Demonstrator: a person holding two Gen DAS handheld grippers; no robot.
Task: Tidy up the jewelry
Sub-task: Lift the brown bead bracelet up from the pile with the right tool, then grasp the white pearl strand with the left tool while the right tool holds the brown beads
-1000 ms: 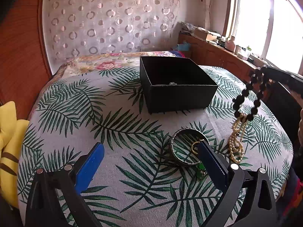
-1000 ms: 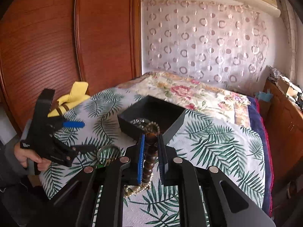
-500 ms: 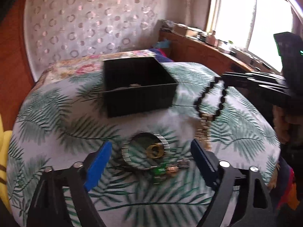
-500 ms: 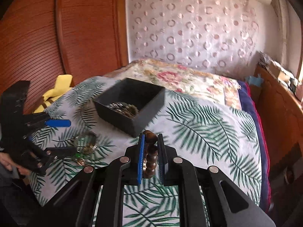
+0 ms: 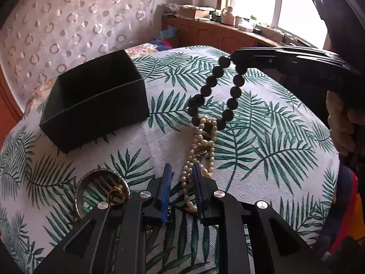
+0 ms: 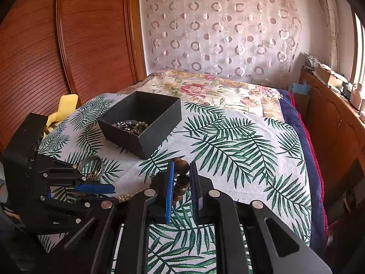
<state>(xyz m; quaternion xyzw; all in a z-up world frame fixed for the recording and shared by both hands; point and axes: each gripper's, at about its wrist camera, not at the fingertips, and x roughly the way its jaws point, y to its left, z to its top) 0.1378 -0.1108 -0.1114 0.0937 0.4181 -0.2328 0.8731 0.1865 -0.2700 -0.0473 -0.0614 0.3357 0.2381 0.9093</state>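
Observation:
A string of dark round beads (image 5: 235, 91) hangs from my right gripper (image 6: 181, 164), which is shut on it. A pearl necklace (image 5: 203, 134) is tangled through the bottom of that loop and trails onto the palm-print cloth. My left gripper (image 5: 182, 166) straddles the lower pearls, its jaws closing; the strand lies against the right pad, with a sliver of cloth showing beside the left pad. The black open box (image 6: 159, 125) behind holds several pieces of jewelry (image 6: 130, 124). A silver bangle (image 5: 100, 173) with a gold ring (image 5: 116, 194) inside it lies left of the left gripper.
The cloth-covered table (image 6: 239, 141) drops away at its right edge toward a dark blanket (image 6: 303, 137). A yellow cushion (image 6: 66, 105) sits by the wooden wardrobe at the left. A wooden sideboard (image 6: 330, 123) runs along the window side.
My left gripper has swung right, from over the bangle to the pearl strand, and its jaws have narrowed from wide apart. The right gripper has sunk a little with the dark beads.

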